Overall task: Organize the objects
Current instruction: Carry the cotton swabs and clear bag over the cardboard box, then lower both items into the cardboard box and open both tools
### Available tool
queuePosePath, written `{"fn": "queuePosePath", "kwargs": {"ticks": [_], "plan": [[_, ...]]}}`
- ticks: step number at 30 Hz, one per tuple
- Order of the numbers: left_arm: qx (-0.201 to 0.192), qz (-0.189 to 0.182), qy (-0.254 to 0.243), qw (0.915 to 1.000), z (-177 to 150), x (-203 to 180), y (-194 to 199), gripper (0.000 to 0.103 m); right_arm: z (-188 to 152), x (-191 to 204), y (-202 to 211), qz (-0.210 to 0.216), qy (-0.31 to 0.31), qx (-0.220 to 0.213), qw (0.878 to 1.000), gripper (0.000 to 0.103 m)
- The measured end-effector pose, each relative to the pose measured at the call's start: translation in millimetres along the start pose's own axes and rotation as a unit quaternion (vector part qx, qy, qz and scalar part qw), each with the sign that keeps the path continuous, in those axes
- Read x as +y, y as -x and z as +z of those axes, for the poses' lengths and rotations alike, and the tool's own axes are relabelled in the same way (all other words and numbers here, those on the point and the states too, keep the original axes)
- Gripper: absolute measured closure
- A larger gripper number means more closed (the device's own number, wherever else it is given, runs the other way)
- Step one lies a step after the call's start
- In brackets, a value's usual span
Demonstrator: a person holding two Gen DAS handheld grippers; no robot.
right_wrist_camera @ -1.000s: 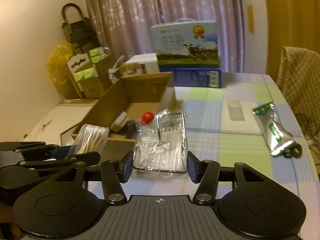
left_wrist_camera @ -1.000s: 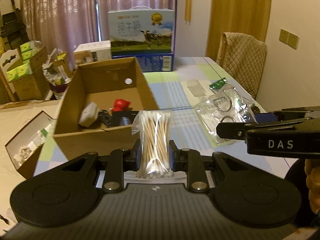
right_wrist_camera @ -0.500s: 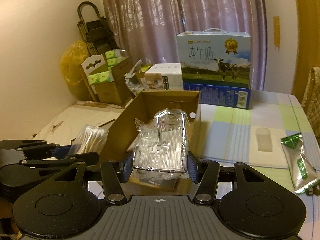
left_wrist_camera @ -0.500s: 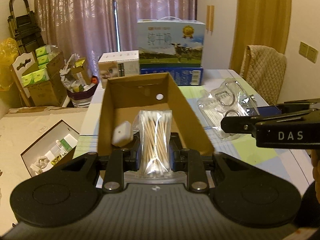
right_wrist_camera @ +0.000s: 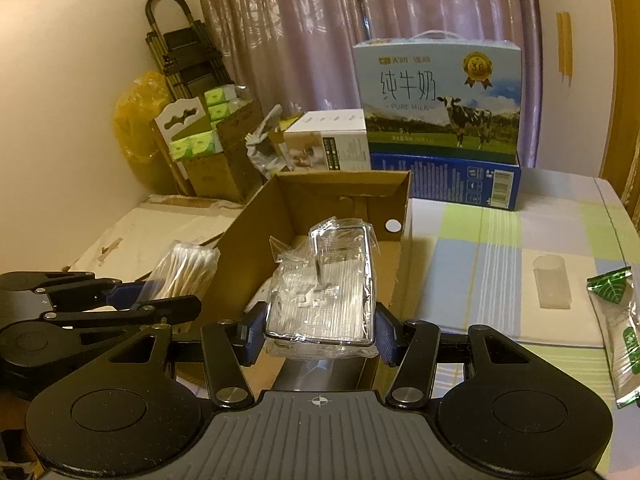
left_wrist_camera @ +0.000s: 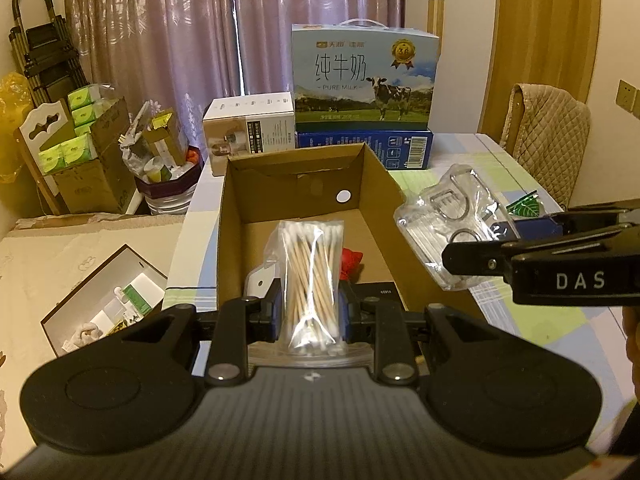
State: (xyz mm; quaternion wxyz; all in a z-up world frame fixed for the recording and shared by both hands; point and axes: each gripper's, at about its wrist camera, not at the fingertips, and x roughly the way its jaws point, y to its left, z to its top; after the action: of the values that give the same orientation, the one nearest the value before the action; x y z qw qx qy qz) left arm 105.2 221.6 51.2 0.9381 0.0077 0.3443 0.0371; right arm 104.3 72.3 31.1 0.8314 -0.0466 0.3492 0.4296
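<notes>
- Our left gripper (left_wrist_camera: 310, 312) clamps an upright swab bag (left_wrist_camera: 311, 280) above the near end of the box (left_wrist_camera: 304, 184).
- Our right gripper (right_wrist_camera: 320, 330) pinches a clear packet (right_wrist_camera: 326, 300) over the box's right wall.
- Inside the box lie a white piece (left_wrist_camera: 260, 280) and a red item (left_wrist_camera: 352, 260).
- Beyond it stand a white carton (left_wrist_camera: 250, 130) and milk case (left_wrist_camera: 364, 80).
- A green pouch (right_wrist_camera: 622, 320) lies on the table (right_wrist_camera: 500, 240), right.
</notes>
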Motion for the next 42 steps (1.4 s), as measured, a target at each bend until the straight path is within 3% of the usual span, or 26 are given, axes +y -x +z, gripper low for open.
{"fn": "queuePosePath", "kwargs": {"ticks": [4,7,25,27,30,42], "plan": [[0.001,0.006,0.0,1.0,2.0,2.7,-14.0,0.078,0.9,-5.2,-8.3,0.0,-0.008,0.004,1.0,0.052],[-0.003,0.007,0.007,0.9999,3.0,8.2,-21.1,0.068,-0.4,-6.2,-10.7,-0.001,-0.009,0.006,1.0,0.052],[0.0,0.021,0.042,0.9989,-12.2,32.7,-6.4,0.065,0.2,1.6,-20.5,0.021,-0.032,0.008,0.999,0.052],[0.0,0.022,0.044,0.9988,-12.6,33.2,-6.5,0.065,1.1,-1.5,-25.4,0.036,-0.043,0.007,0.998,0.047],[0.002,0.022,0.047,0.9987,-15.7,34.9,-6.9,0.065,-1.5,-6.5,-24.3,0.034,-0.057,-0.001,0.998,0.033],[0.008,0.014,0.057,0.9982,-30.3,24.0,2.8,0.062,-30.5,-31.7,15.2,0.007,-0.097,0.004,0.995,0.033]]}}
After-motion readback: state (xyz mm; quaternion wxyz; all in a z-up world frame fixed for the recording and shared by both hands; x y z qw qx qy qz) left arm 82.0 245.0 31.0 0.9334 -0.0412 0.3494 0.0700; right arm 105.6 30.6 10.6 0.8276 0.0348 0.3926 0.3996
